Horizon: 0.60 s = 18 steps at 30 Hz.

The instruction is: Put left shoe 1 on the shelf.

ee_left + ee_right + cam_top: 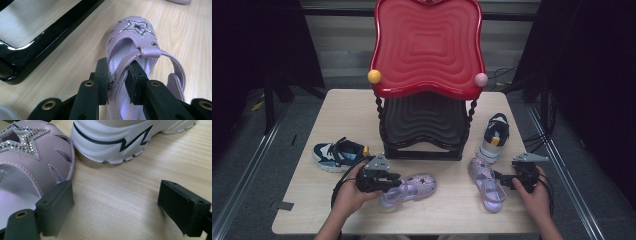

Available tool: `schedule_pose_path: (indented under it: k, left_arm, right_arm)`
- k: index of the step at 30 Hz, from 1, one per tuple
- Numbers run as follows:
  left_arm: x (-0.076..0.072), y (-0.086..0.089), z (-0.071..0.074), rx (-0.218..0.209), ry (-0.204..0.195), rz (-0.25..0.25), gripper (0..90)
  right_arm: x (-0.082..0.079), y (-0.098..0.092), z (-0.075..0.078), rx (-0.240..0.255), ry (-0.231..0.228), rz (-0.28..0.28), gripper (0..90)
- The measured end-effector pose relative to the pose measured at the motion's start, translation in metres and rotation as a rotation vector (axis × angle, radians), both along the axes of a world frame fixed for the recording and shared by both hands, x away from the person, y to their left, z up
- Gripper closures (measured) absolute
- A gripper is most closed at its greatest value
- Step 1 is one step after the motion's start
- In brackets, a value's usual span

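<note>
Left tool [119,82]: your jaws pinch the side strap of the left lilac sandal [135,47], pads pressing on it.
Left lilac sandal: lies flat on the worktop [312,200], star toe pointing away from your hand, just in front of the black rack base [422,150].
Right tool [120,207]: your jaws stand wide apart, gripping nothing; one pad sits just beside the right lilac sandal [27,157].
White sneaker [120,140]: just beyond that sandal.

Two lilac sandals with glittery star cut-outs on the toes lie upright on the tabletop in the lower middle of the high view, the left sandal [409,189] lying crosswise, toe pointing right, the right sandal [486,183] angled, toe toward upper left.
</note>
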<state>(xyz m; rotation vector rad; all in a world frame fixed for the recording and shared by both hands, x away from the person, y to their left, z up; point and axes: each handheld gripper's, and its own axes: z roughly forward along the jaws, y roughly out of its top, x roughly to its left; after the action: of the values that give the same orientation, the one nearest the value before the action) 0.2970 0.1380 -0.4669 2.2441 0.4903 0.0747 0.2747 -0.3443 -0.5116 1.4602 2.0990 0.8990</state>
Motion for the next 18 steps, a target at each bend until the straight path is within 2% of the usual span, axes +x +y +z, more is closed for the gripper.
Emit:
schedule_pose_path:
  k: [5,10,15,18]
  left_arm:
    - [-0.0006,-0.0006,0.0016,0.011,-0.006,-0.009,75.5]
    - [-0.0022,-0.0023,0.0032,0.009,0.012,-0.031,79.9]
    - [-0.0042,-0.0059,0.0068,0.023,-0.004,-0.035,81.6]
    - [-0.0051,-0.0065,0.0078,0.01,-0.015,-0.029,82.2]
  right_arm:
    - [0.0,0.0001,0.0,0.001,0.0,-0.001,12.4]
    - [0.0,0.0,0.0,0.0,0.0,0.0,12.3]
    - [0.0,0.0001,0.0,0.001,0.0,-0.001,12.3]
    - [0.0,0.0001,0.0,0.0,0.0,0.0,12.3]
